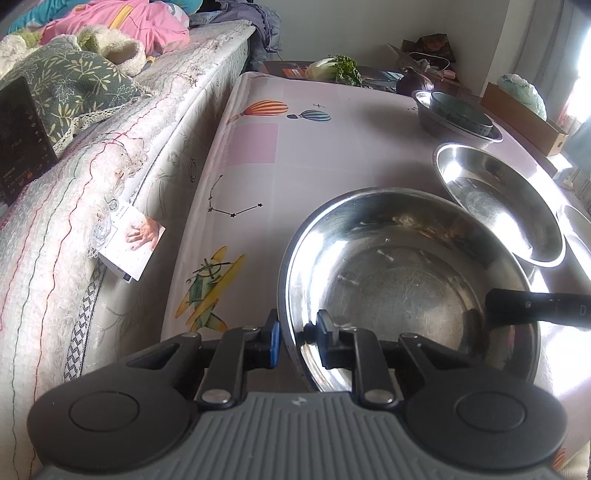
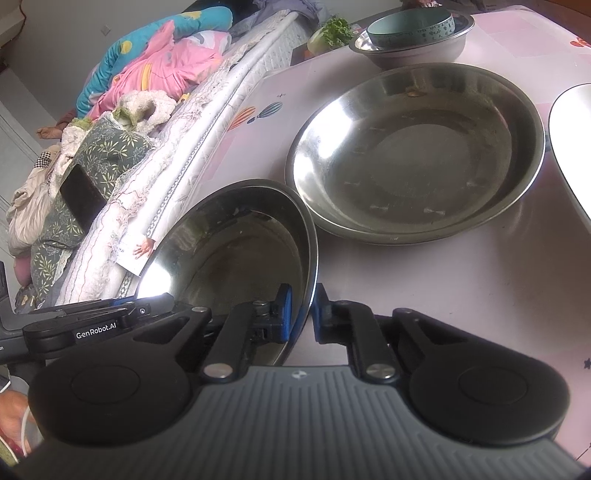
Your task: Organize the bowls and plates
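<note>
Firstly, the left wrist view: the left gripper [image 1: 300, 332] is closed onto the near rim of a steel plate [image 1: 406, 291], one blue-padded finger outside the rim and the other inside the dish, with the metal edge pinched between them. This plate sits at the near part of a table [image 1: 332, 155] covered with a pale pink cloth printed with balloons and an aeroplane. Just beyond it on the right lies a second steel plate [image 1: 498, 206], their rims close together, and further back stands a steel bowl [image 1: 436, 122] with a green ceramic bowl [image 1: 461, 110] nested inside it. A dark bar of the right gripper [image 1: 539, 306] reaches in over the held plate's right rim (its fingertips are not seen from here). A bed with quilted covers [image 1: 92, 221] runs along the left edge of the table. Next, the right wrist view: the right gripper [image 2: 309, 310] is clamped on the opposite rim of the same steel plate [image 2: 236, 251], which appears tilted, the thin edge passing between the two pads. The second steel plate [image 2: 417, 155] lies flat behind it, the stacked steel bowl [image 2: 417, 50] and green ceramic bowl [image 2: 410, 26] beyond that. A bright rim of a further dish [image 2: 569, 140] shows at the right edge.
</note>
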`<state>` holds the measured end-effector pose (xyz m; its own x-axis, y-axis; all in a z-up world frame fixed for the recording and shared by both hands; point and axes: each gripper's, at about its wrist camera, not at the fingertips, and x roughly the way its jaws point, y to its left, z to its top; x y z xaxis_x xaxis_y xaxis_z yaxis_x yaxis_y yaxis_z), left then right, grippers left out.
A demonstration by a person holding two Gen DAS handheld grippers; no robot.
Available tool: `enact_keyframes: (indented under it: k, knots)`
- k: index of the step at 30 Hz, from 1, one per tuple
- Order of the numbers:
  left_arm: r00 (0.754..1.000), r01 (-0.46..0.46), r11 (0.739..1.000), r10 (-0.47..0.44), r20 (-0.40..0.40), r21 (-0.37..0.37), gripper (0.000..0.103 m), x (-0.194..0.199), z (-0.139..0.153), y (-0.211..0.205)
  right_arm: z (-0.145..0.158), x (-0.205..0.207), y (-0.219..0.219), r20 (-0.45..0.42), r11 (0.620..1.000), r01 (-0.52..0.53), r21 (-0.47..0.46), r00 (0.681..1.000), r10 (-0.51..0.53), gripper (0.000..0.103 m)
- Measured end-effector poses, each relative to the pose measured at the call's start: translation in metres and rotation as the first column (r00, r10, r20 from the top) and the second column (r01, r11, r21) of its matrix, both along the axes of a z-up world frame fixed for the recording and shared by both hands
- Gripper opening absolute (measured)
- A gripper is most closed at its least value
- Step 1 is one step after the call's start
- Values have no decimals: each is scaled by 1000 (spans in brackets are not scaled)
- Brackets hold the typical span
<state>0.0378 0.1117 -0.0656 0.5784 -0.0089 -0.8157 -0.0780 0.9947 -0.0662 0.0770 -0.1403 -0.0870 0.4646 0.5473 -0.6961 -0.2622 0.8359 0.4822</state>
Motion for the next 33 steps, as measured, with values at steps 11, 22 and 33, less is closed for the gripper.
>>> enact_keyframes:
  k: [11,22,33]
  knots:
    - [1000,16,997,-15,-14,70,32,14,-1,-10,-1,3,10,38,1000,-10,-28,999,12,10]
    - [1000,2,996,0,-22,87,33,15,1,-13,-1,2,12,47,999,-10,-32,999,11,11]
    - [1000,1,996,1,-20,85,33,12,3,-15,-1,2,12,47,999,-10,-32,999,11,11]
